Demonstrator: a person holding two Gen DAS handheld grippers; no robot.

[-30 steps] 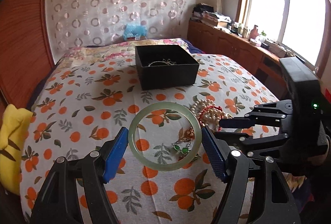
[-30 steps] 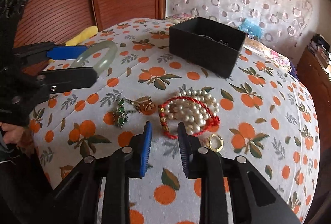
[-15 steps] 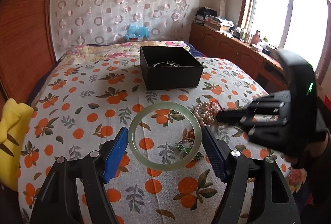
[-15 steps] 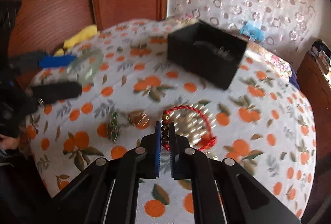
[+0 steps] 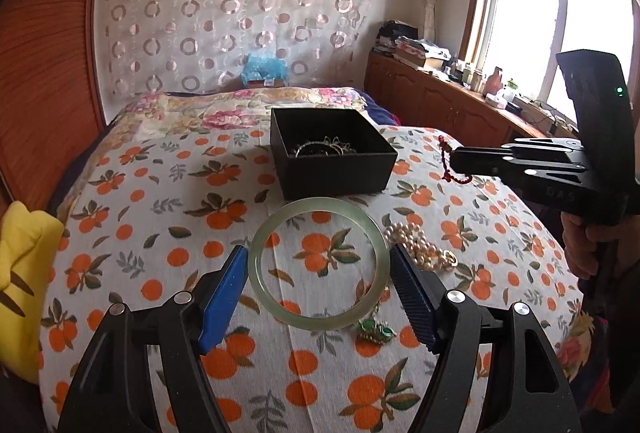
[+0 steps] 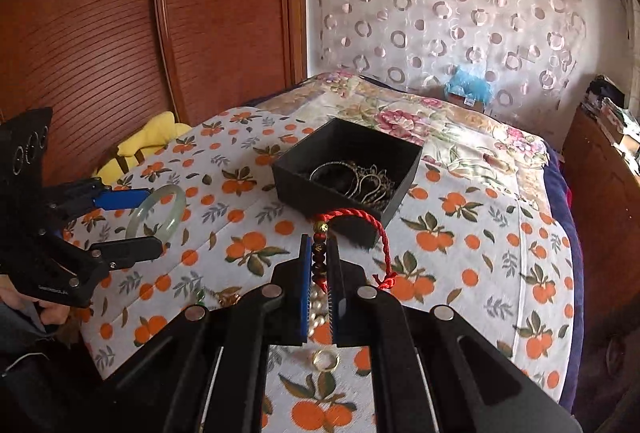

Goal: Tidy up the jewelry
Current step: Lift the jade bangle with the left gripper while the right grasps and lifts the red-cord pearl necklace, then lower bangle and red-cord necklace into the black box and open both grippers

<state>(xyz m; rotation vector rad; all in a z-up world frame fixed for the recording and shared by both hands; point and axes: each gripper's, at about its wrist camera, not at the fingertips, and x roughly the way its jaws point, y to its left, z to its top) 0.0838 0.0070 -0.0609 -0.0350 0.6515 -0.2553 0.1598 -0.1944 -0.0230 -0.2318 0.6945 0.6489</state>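
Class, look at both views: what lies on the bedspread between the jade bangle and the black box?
Nothing: between the jade bangle and the black box only bare orange-print bedspread shows, clearest in the right wrist view.

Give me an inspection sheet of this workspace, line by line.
Surface: orange-print bedspread.
Job's things: open black square box holding metal jewelry; pearl strand, green-stone pendant and gold ring on the spread.
Clutter: yellow cushion.
Grippers: left claw holds pale green jade bangle; right claw shut on red cord bracelet, lifted.
Cables: nothing seen.
Surroundings: wooden wardrobe, window.
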